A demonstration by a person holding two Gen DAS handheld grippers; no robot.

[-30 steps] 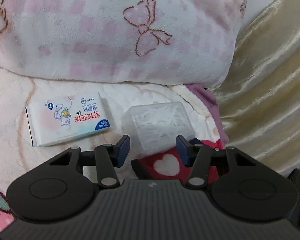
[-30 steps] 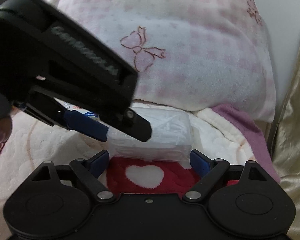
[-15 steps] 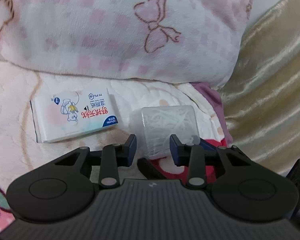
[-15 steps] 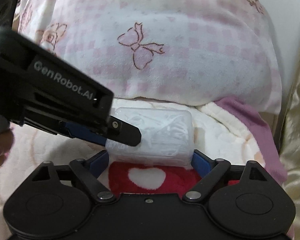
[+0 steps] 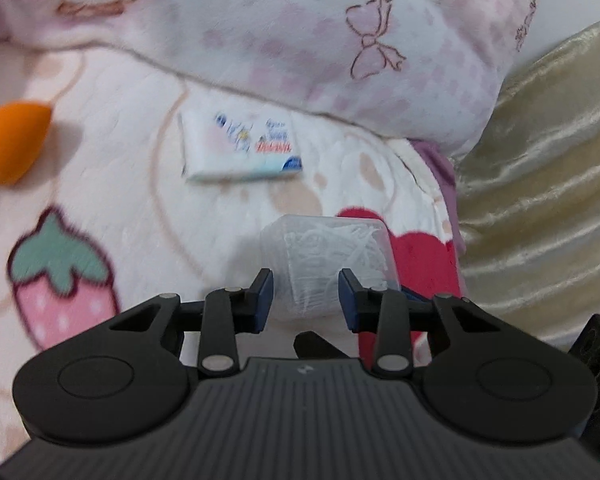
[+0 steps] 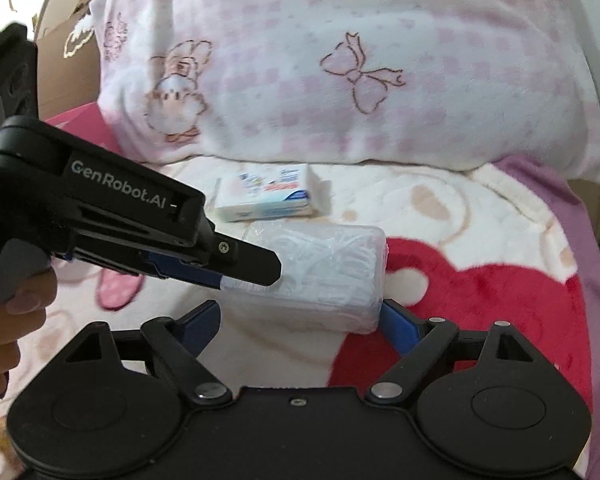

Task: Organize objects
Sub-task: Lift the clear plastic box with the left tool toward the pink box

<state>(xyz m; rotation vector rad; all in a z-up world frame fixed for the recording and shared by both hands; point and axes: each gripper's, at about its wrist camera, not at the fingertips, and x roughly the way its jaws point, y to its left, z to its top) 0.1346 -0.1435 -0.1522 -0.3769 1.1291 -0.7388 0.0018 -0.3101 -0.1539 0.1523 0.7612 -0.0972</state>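
Right wrist view: clear plastic box point(image 6: 320, 276) is pinched at its end by the left gripper point(image 6: 236, 270), lifted just above the blanket point(image 6: 440, 208). Right gripper point(image 6: 300, 322) is spread wide, box end near one pad. Transfer step is judged underway; a free spot beside the tissue pack point(image 6: 268, 192) is needed next.

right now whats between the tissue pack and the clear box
Only bare patterned blanket separates the tissue pack from the clear box; the left wrist view shows it.

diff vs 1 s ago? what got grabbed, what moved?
The left gripper closed on one end of the clear box; in the left wrist view it now shows away from the tissue pack. The right gripper stays open around the box. Tissue pack and pillow unchanged.
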